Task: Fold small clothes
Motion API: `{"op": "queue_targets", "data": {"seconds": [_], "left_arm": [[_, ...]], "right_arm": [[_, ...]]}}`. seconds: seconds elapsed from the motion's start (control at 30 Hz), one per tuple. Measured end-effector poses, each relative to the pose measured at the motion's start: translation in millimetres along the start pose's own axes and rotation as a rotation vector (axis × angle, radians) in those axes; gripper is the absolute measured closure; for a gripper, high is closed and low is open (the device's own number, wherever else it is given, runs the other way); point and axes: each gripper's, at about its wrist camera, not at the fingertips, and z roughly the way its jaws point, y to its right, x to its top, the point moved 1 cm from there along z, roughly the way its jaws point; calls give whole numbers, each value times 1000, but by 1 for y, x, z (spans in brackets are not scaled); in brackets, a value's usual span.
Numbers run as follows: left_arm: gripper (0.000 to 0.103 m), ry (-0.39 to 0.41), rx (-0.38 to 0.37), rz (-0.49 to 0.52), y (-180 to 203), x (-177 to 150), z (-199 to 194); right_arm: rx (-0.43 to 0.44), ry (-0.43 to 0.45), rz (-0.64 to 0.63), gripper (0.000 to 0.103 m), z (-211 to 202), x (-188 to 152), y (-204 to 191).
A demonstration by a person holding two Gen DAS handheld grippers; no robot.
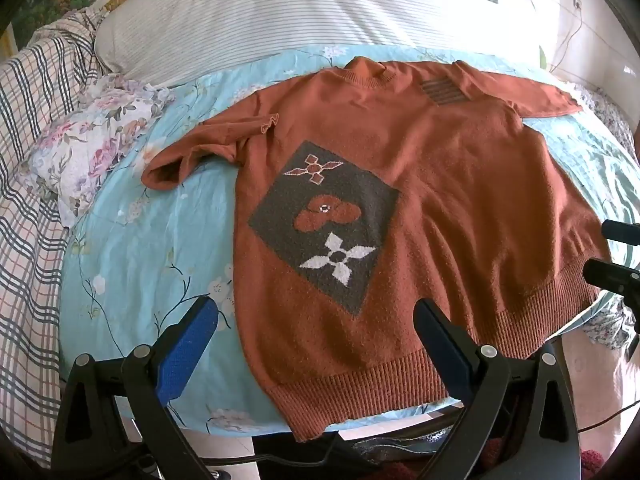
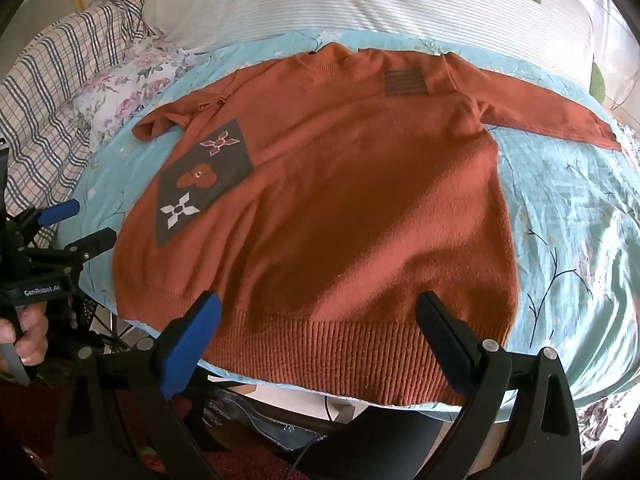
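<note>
An orange knit sweater [image 1: 460, 184] lies flat, front up, on a light blue flowered sheet [image 1: 152, 248]. It has a dark grey patch with flowers [image 1: 328, 220] and a ribbed hem at the near edge; it also shows in the right wrist view [image 2: 340, 184]. Its left sleeve [image 1: 208, 148] is bunched and folded back; its right sleeve [image 2: 540, 108] lies stretched out. My left gripper [image 1: 316, 320] is open and empty above the hem's left part. My right gripper [image 2: 320, 312] is open and empty above the hem [image 2: 340, 356].
A striped white pillow [image 1: 300, 12] lies beyond the sweater. A flowered cloth [image 1: 92, 140] and a plaid blanket [image 1: 28, 200] lie at the left. The bed's near edge runs just under the hem. The left gripper also shows in the right wrist view [image 2: 76, 224].
</note>
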Motion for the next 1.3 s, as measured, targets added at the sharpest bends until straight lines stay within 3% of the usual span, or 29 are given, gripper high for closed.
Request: {"op": "queue_targets", "data": {"seconds": [1.3], "left_arm": [[4, 9, 7, 14, -4, 4, 7]], "right_arm": [[-6, 8, -2, 5, 0, 5, 5]]}}
